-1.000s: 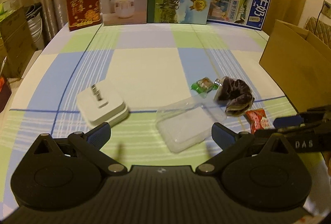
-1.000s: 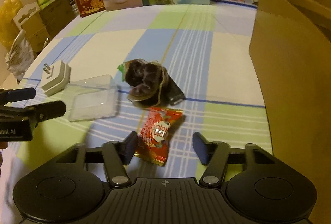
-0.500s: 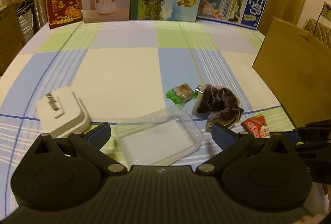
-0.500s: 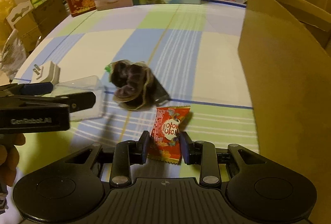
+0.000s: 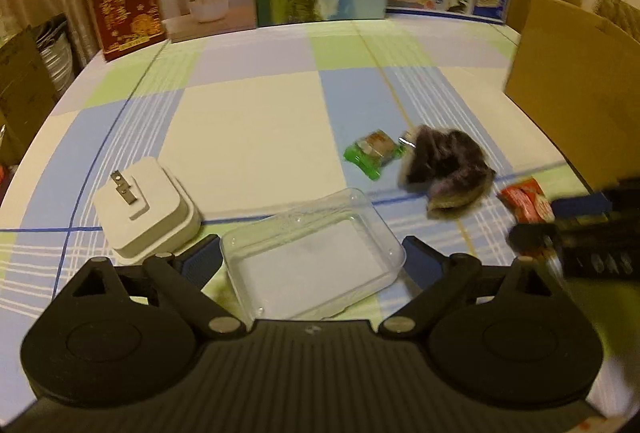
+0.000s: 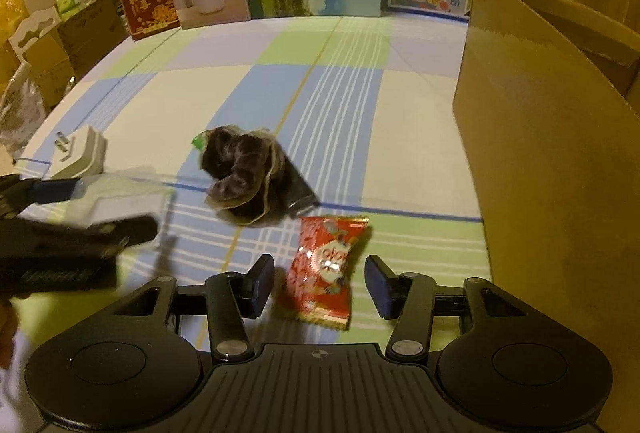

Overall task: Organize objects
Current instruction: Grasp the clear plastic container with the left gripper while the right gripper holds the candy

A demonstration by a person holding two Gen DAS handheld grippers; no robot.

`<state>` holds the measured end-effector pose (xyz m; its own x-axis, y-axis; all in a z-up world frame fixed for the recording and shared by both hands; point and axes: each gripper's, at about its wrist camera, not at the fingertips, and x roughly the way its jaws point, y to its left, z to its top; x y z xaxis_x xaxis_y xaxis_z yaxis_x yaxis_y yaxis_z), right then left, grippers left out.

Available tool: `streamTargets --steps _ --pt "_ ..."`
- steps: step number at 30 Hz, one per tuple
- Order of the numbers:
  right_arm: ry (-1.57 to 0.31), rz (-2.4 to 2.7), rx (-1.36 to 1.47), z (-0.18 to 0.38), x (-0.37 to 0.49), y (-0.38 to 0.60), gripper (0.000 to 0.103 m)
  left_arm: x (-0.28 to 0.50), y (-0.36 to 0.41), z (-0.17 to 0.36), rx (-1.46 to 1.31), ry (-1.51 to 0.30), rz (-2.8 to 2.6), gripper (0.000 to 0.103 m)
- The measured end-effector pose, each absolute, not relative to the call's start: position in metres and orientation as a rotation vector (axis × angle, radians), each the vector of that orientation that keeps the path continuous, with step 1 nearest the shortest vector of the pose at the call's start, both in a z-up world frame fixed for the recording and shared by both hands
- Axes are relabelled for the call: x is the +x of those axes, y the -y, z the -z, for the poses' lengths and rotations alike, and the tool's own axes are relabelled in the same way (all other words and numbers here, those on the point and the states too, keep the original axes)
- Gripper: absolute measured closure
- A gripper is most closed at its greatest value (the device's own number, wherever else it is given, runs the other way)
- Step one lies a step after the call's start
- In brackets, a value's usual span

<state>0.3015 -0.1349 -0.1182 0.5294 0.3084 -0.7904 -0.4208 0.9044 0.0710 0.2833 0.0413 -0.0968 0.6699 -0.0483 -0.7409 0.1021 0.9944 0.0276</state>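
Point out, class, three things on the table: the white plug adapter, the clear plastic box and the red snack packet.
white plug adapter (image 5: 146, 211), left wrist view, on its flat top beside the prongs.
clear plastic box (image 5: 312, 259), left wrist view, on its see-through floor.
red snack packet (image 6: 326, 267), right wrist view, on its printed front.

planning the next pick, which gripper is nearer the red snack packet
Right. The right gripper has its open jaws on either side of the red snack packet. The left gripper is off to the packet's left, straddling the clear plastic box.
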Motion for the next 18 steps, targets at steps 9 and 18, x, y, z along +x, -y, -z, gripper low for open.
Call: streamTargets --steps 9,18 --pt "-0.892 -0.425 -0.154 0.119 0.303 0.127 0.078 0.275 -0.036 0.098 0.083 -0.821 0.076 0.009" --pt "-0.904 -0.419 -0.136 0.118 0.302 0.127 0.078 0.274 -0.029 0.099 0.05 -0.817 0.012 0.009"
